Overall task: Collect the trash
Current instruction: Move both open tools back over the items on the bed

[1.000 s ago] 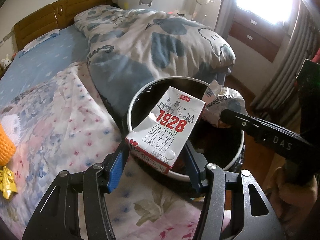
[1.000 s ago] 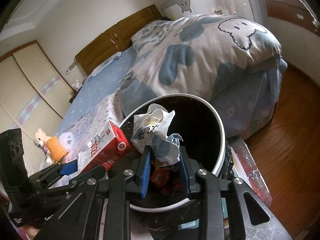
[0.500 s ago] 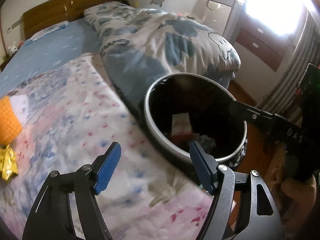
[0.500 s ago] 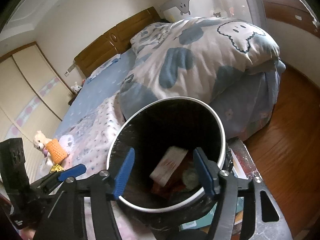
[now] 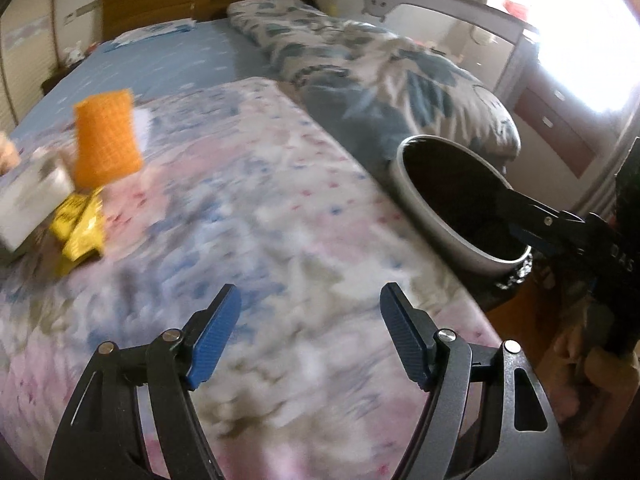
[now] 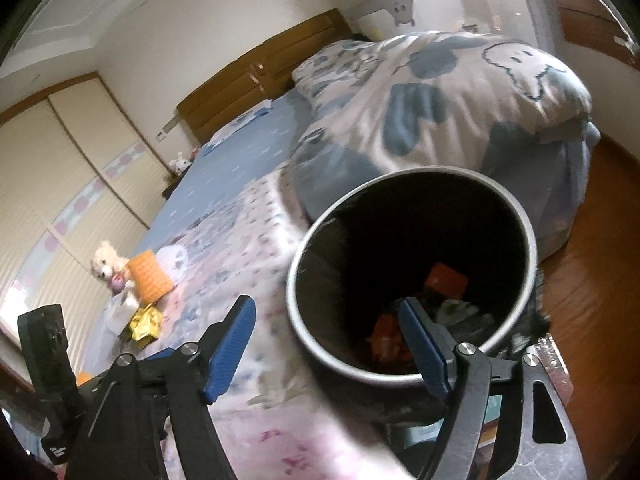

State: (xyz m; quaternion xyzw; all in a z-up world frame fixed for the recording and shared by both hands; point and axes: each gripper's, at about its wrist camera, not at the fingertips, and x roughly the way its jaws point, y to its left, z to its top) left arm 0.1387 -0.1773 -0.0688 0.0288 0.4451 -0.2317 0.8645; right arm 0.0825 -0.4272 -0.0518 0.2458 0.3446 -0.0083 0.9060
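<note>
A round bin [image 6: 528, 264] with a pale rim and black liner stands beside the bed; it also shows in the left wrist view [image 5: 436, 228]. Trash lies at its bottom, including a red-and-white carton [image 6: 446, 280] and wrappers. My left gripper [image 5: 310, 300] is open and empty over the floral bedspread. My right gripper [image 6: 326, 312] is open and empty, straddling the bin's near rim. A yellow wrapper [image 5: 80, 230] lies on the bed at the left, also in the right wrist view [image 6: 146, 322], beside a white box [image 5: 32, 200].
An orange knitted object [image 5: 106, 142] and a plush toy [image 6: 106, 264] sit on the bed. A bunched patterned quilt [image 6: 440, 100] lies behind the bin. Wooden headboard [image 5: 200, 0] at the far end, wardrobe [image 6: 60, 184] left, wooden floor [image 6: 592, 300] right.
Both grippers opened and dropped the milk carton and crumpled wrapper into the bin. Both have since swung left; the left one now faces the bed.
</note>
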